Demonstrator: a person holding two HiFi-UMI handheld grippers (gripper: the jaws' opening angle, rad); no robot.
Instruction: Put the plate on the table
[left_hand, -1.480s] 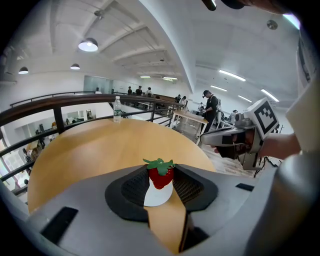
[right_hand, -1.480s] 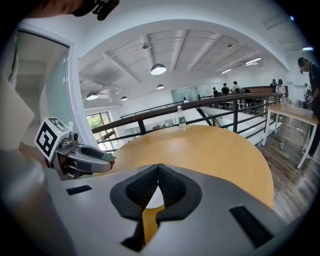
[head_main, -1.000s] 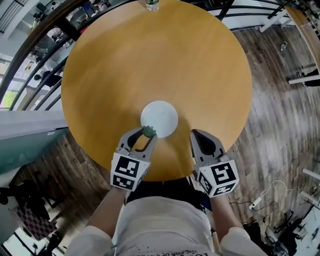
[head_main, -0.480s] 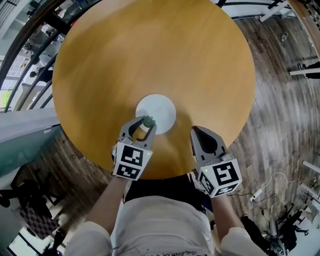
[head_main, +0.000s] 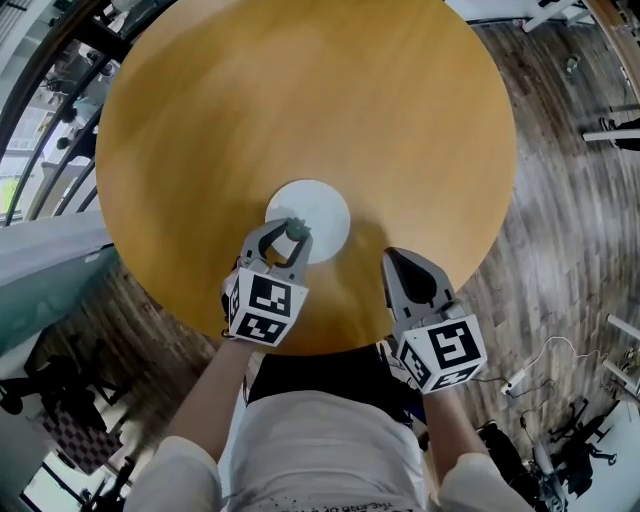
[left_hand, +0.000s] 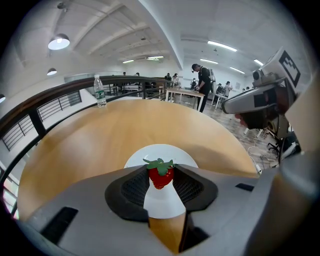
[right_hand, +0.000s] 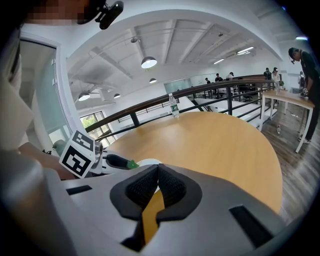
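The white plate (head_main: 322, 203) already lies flat on the round wooden counter (head_main: 300, 100), toward its near side. What matters now is what hangs over the plate. The left claw (head_main: 290, 232) reaches in from the near edge and pinches a small strawberry (head_main: 296, 229) between its pads, green cap up and red tip down. The berry is above the plate's near rim rather than its middle, and whether it touches the plate cannot be told. From that claw the plate's centre lies straight ahead and a little lower, so a short push forward and down would likely land the berry well inside. The right claw (head_main: 392, 258) is closed on nothing. It sits to the plate's right near the counter's edge, clearly the farther of the two
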